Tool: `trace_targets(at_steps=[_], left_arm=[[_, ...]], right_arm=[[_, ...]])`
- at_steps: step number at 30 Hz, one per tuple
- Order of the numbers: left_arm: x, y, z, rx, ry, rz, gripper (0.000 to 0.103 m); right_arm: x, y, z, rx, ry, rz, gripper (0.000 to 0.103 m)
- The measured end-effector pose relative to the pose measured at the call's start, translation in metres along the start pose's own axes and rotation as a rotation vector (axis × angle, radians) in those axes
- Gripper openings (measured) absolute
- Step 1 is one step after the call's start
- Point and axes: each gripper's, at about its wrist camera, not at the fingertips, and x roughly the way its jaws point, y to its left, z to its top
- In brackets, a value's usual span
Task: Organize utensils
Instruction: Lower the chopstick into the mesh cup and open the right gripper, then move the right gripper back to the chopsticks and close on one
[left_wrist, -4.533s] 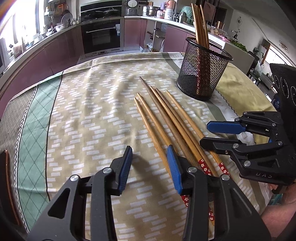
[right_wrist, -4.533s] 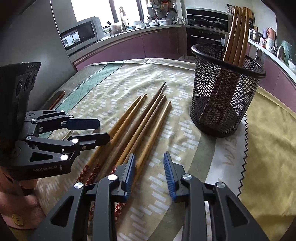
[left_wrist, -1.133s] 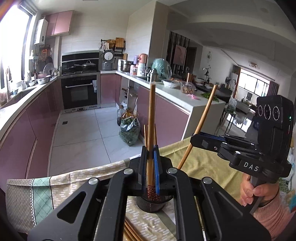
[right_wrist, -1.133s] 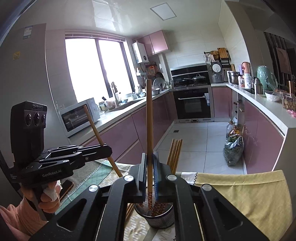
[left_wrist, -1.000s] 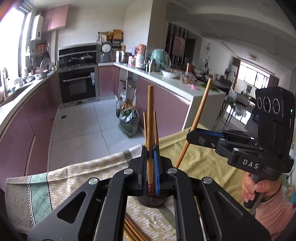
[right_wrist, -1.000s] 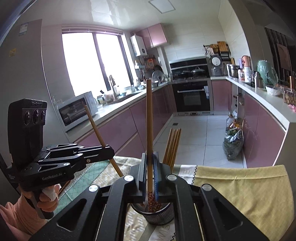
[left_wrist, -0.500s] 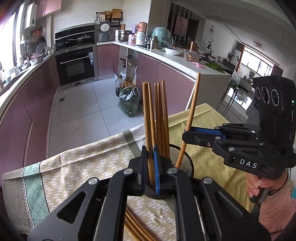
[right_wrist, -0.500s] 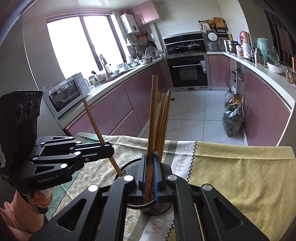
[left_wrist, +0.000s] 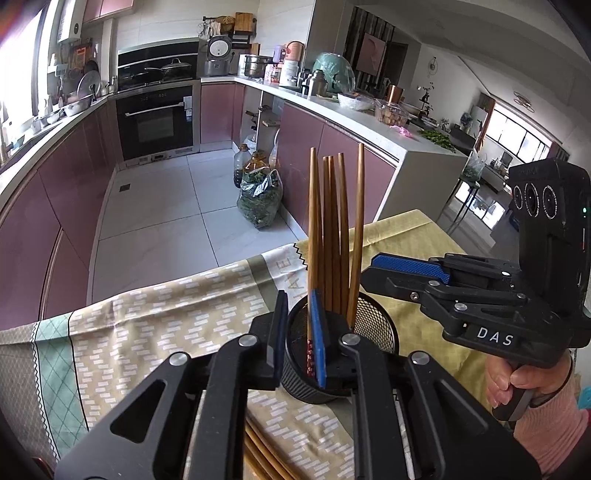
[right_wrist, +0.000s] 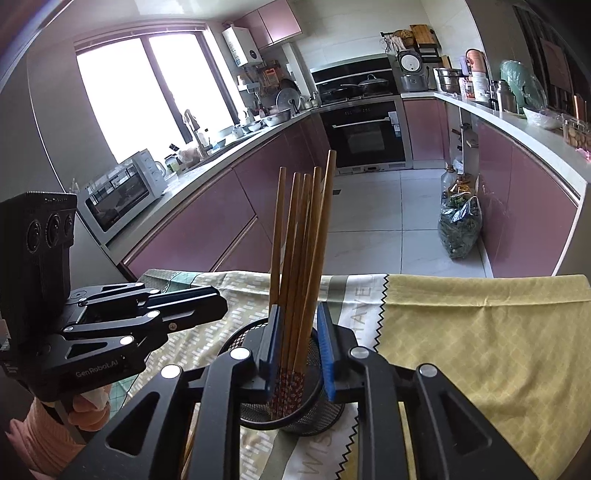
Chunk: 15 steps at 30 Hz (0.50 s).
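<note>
**Chopsticks in the holder, both grippers just parted**

A table draped in a patterned cloth stands in a kitchen with mauve cabinets, a black oven and a white tiled floor; a bag of greens sits on the floor by the counter. In the right wrist view a bright window and a toaster oven fill the far left.

A black mesh holder stands on the cloth near the table's far edge. Five chopsticks stand in it, thin ends up.

The left gripper has just been opening: its blue pads stand slightly apart just above the holder's rim, with one chopstick in the gap, resting against the right pad and clear of the left. The right gripper has also just been opening; several chopsticks rise between its pads, which do not clamp them.

More chopsticks lie flat on the cloth under the left gripper; their count cannot be told. A hand in a pink sleeve grasps each gripper's handle.
</note>
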Motion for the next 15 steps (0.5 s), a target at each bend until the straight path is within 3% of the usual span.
trace_targets(at_steps=[5, 11, 15], left_arm=[[-0.019, 0.002, -0.017, -0.016, -0.073, 0.035, 0.034], [-0.052, 0.011, -0.048, -0.019, -0.154, 0.101, 0.047], [-0.066, 0.019, -0.073, -0.023, -0.151, 0.145, 0.048]], right_arm=[[-0.007, 0.006, -0.006, -0.016, -0.019, 0.005, 0.036], [-0.033, 0.022, -0.019, -0.048, -0.068, 0.039, 0.039], [-0.05, 0.043, -0.035, -0.109, -0.076, 0.112, 0.041]])
